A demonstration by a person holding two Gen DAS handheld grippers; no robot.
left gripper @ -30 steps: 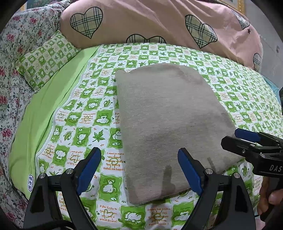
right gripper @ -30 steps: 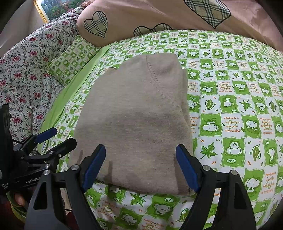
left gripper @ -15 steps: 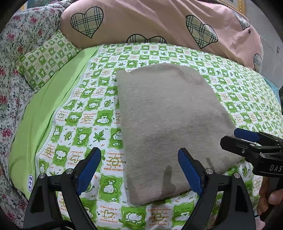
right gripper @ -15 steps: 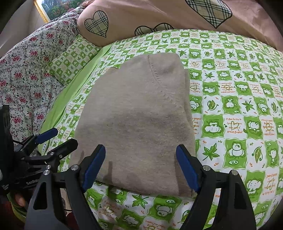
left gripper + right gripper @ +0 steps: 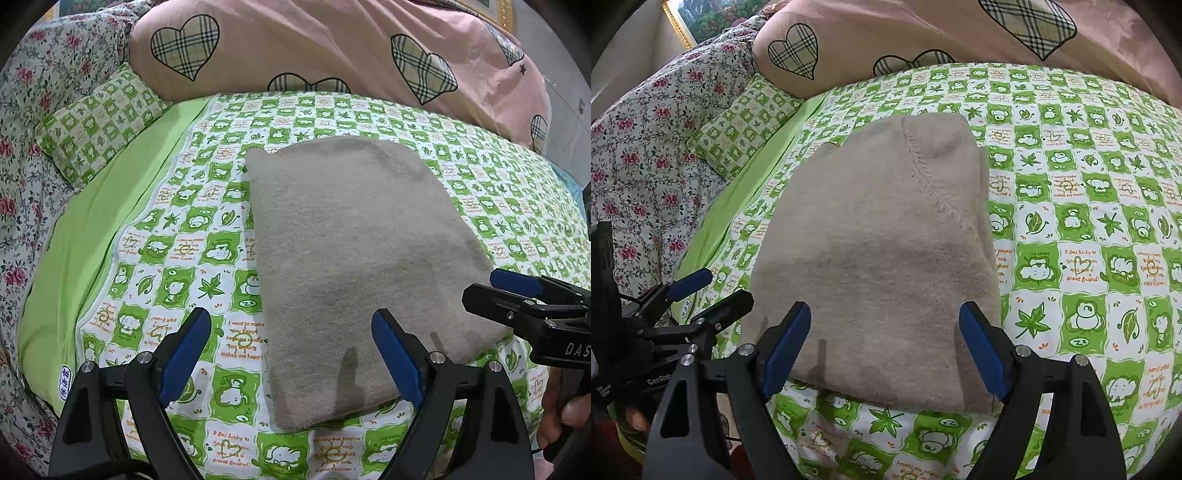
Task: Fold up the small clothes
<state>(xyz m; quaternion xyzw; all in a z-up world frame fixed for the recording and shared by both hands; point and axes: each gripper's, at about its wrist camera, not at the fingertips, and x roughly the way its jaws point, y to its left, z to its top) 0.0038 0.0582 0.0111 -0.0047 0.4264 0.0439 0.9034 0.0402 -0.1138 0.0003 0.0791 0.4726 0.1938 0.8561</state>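
At the far left we see a floral quilt [image 5: 22, 122], thin cotton printed with small red roses, bunched in soft folds. Next to it lies a small square pillow [image 5: 99, 127] in a green-and-white check, sitting on a plain lime-green sheet [image 5: 96, 229] that is smooth and flat. Our left gripper [image 5: 291, 354] hangs over the bed with its black plastic arms spread wide and its blue pads bare, gripping nothing; its left pad is over the printed bedspread [image 5: 177, 251], its right pad over the near edge of the garment. The bedspread is a cotton check of green and white squares with cartoon animals, leaves and orange lettering.

In the middle lies the folded garment [image 5: 354, 258], a beige, fuzzy knit folded into a thick, roughly rectangular pad with rounded corners; in the right wrist view a stitched seam [image 5: 923, 170] runs diagonally across its far part. Behind it rises a large pink pillow [image 5: 332, 48] with plaid hearts.

Our right gripper [image 5: 884, 350] is likewise spread open and empty, both pads above the garment's near edge, not pressing it.
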